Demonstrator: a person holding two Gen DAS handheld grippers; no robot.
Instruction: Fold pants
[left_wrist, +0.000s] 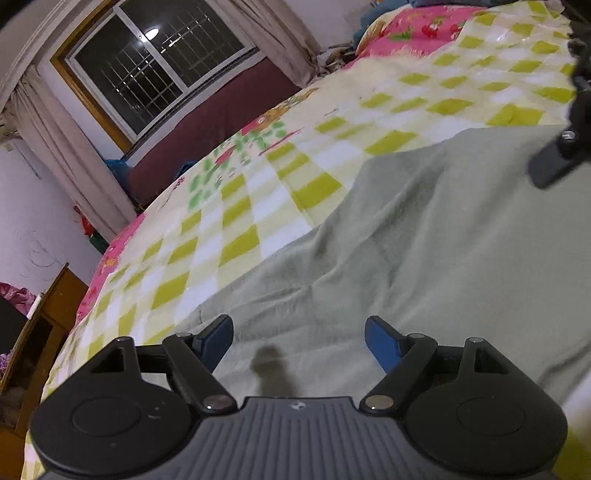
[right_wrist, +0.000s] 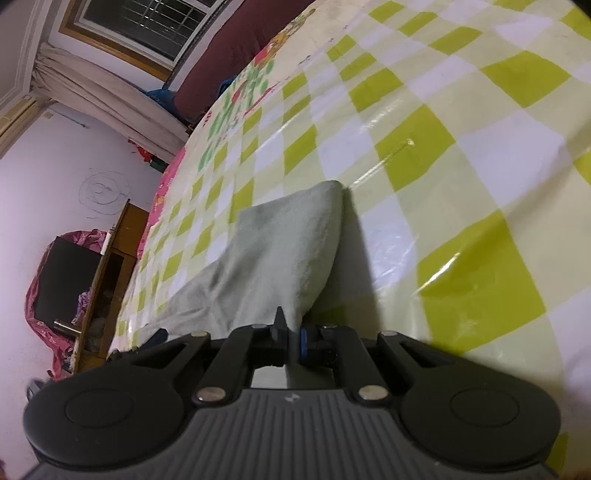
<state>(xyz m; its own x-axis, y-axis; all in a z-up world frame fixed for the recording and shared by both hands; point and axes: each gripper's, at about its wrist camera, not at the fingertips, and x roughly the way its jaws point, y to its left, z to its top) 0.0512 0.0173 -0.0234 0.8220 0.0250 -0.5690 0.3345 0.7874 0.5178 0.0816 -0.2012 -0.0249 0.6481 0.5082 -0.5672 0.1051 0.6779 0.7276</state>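
While my left gripper (left_wrist: 297, 343) hangs with its jaws wide apart and nothing between them, the pale green pants (left_wrist: 424, 251) lie flat on the checked plastic cover (left_wrist: 236, 229) of the bed, directly under and ahead of it, so the cloth sits forward and slightly right of that hand. My right gripper (right_wrist: 290, 338) is pinched together on an edge of the pants (right_wrist: 280, 251); I think cloth is caught between the pads, though the contact spot is mostly hidden by the fingers. From that grip the fabric runs away from me as a long strip toward a rounded far end, long axis roughly along the gripper's pointing line, with bare checked cover (right_wrist: 461, 184) to its right. Left hand is nearer the broad wrinkled body of the garment; right hand owns the near edge. Left wrist view shows the wide spread of cloth and the tip of the right gripper (left_wrist: 554, 162) at upper right above the fabric, but not its grip. Right wrist view shows the closed jaws and the strip's far end, nothing of the left gripper.
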